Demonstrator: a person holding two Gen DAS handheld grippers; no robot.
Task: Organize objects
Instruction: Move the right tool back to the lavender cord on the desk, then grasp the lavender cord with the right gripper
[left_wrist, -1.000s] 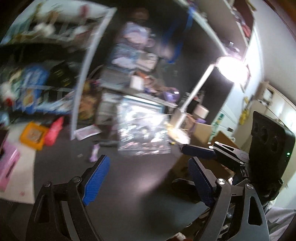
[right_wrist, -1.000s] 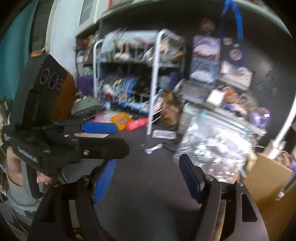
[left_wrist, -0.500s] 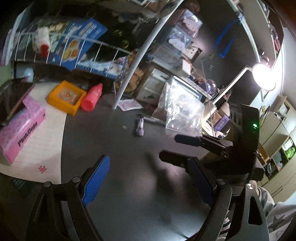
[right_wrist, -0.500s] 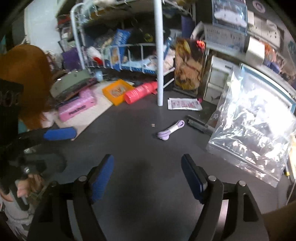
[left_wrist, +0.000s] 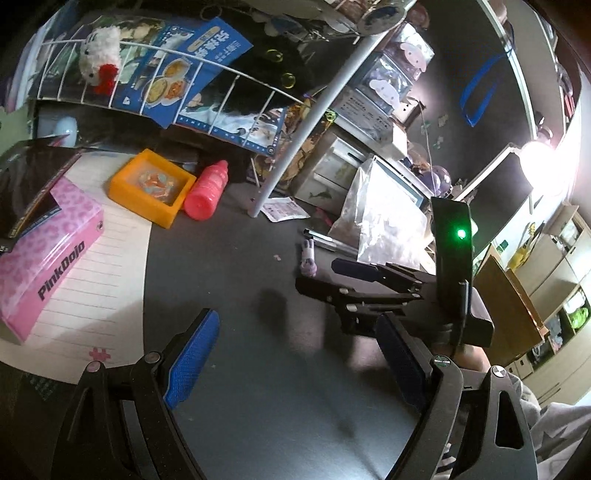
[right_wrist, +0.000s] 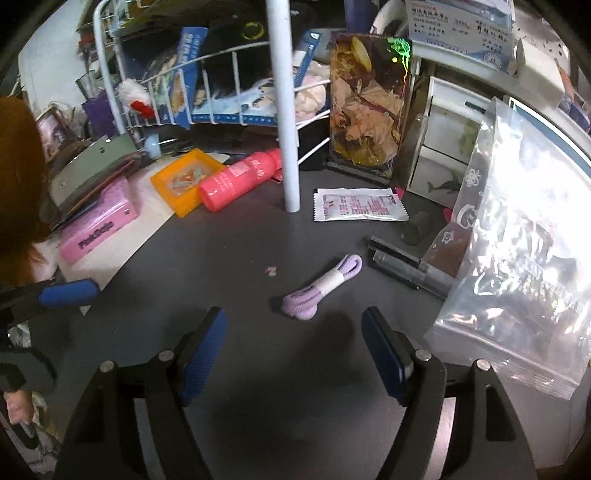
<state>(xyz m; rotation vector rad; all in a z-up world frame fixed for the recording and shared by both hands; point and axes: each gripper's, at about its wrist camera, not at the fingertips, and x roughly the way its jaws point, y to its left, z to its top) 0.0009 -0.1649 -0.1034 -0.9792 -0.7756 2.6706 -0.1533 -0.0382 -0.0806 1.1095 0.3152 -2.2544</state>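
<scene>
My right gripper (right_wrist: 293, 349), jaws wide and empty, hangs just below the lilac cord bundle (right_wrist: 322, 287) at frame centre, its long axis running lower-left to upper-right (the left gripper (left_wrist: 295, 363), likewise open, looks farther).

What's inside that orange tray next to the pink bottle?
The orange tray holds small orange and pale blue pieces, too blurry to identify. Its near wall hides part of its floor. The pink bottle lies against it.

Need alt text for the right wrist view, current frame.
The open right gripper hovers above a dark desk, pointing at a coiled purple cable. A clear plastic bag lies to its right, and a pink bottle by a white pole behind.
</scene>
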